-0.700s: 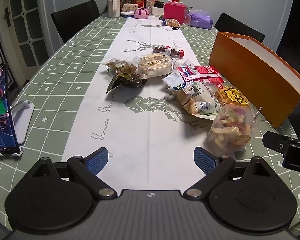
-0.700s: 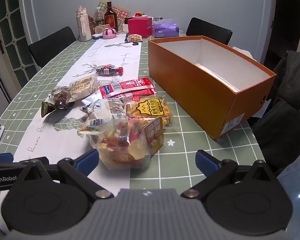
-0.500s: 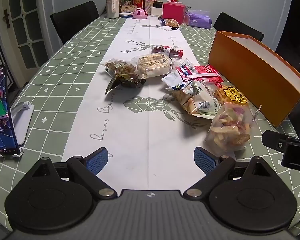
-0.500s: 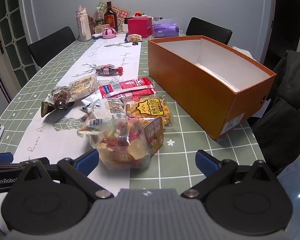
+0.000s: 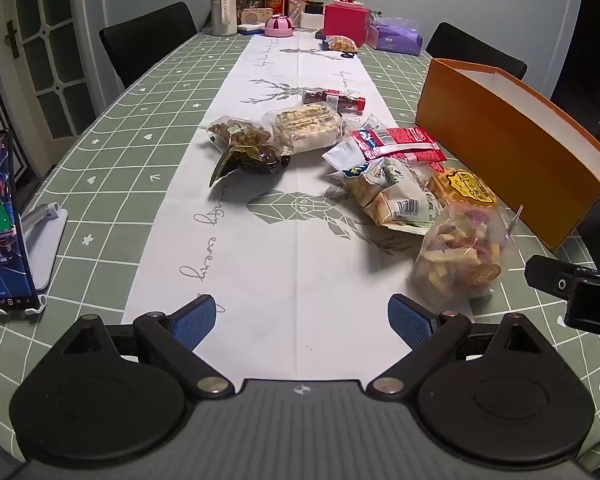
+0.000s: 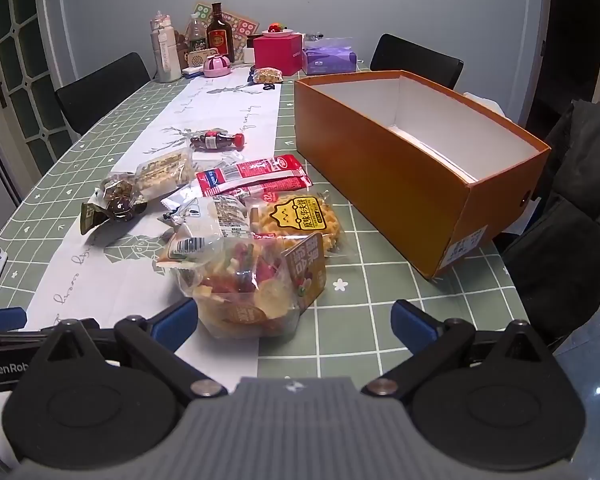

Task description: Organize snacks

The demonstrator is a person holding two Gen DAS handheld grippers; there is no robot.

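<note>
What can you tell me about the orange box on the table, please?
The orange box is a long, lidless rectangular carton, seemingly cardboard, orange outside and white inside. It sits upright on the green checked tablecloth, right of the snack pile, apparently empty. A small label shows on its near end. Nothing touches it; neither gripper is near.

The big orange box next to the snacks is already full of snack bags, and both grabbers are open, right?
Not quite. The orange box is not full: the right wrist view shows only its bare white inside, with no snack bags. The bags still lie on the table beside it. The rest holds: the left gripper and right gripper are both open.
</note>
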